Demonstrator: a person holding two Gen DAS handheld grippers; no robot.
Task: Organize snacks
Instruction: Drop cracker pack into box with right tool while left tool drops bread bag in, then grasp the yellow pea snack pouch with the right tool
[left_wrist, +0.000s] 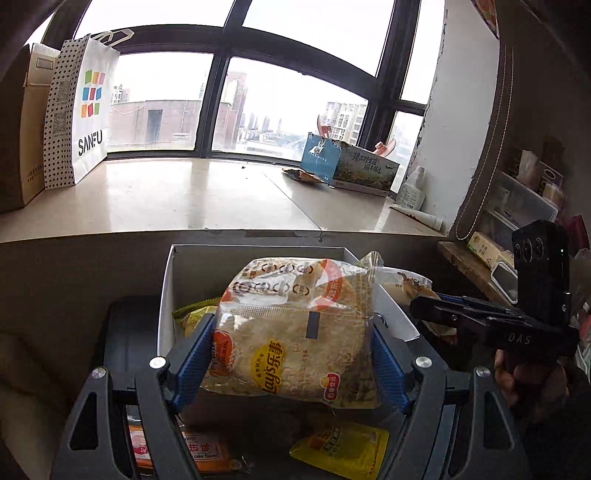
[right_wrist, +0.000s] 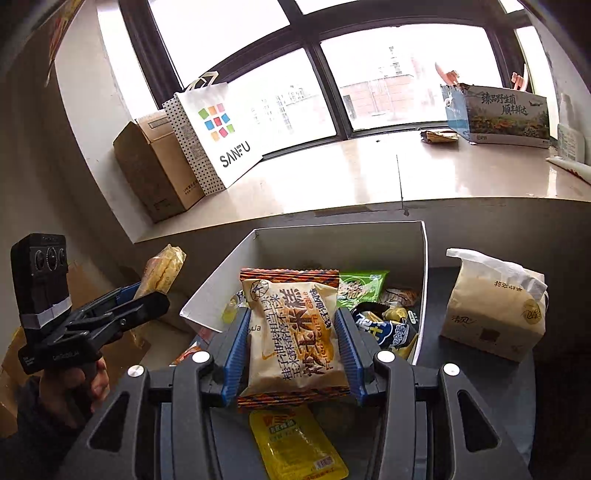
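My left gripper (left_wrist: 293, 354) is shut on a clear Lay's snack pack (left_wrist: 295, 328) and holds it just in front of the white box (left_wrist: 168, 280). It also shows in the right wrist view (right_wrist: 162, 273), held at the left. My right gripper (right_wrist: 291, 343) is shut on a fried corn cake packet (right_wrist: 291, 332), held over the near edge of the white box (right_wrist: 421, 266), which holds several snack packs (right_wrist: 384, 314). The right gripper appears in the left wrist view (left_wrist: 436, 306), beside the box's right wall.
A yellow packet (right_wrist: 295, 446) and an orange cake packet (left_wrist: 199, 448) lie below the grippers. A tissue pack (right_wrist: 495, 314) stands right of the box. On the windowsill behind stand a SANFU bag (right_wrist: 218, 133), a cardboard box (right_wrist: 155, 173) and a printed carton (right_wrist: 506, 114).
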